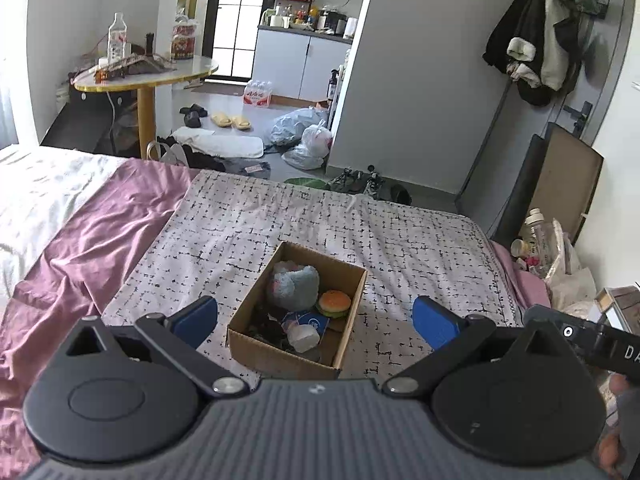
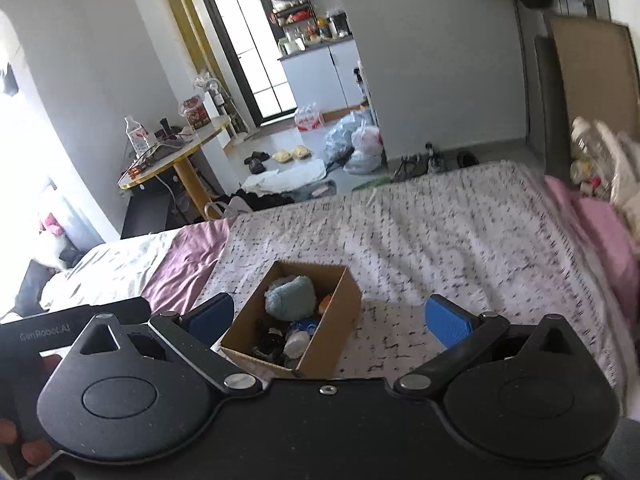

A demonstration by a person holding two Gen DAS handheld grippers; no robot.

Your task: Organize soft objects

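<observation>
A cardboard box [image 1: 352, 316] sits on the patterned bed cover, also in the right wrist view [image 2: 332, 324]. Inside lie a light blue plush [image 1: 296, 284] [image 2: 290, 294], a toy burger [image 1: 334, 303] [image 2: 326, 302], a white cup-like item [image 1: 304, 338] [image 2: 297, 344] and dark items. My left gripper [image 1: 316, 322] is open and empty, its blue pads [image 1: 196, 320] either side of the box, above it. My right gripper [image 2: 330, 322] is open and empty above the box too.
The black-and-white patterned cover [image 1: 320, 220] lies over a mauve sheet [image 1: 80, 248] on the bed. A round table [image 1: 148, 72] with a bottle stands beyond the bed's left. Bags [image 1: 304, 136], slippers and shoes lie on the floor. A board [image 1: 560, 184] leans at right.
</observation>
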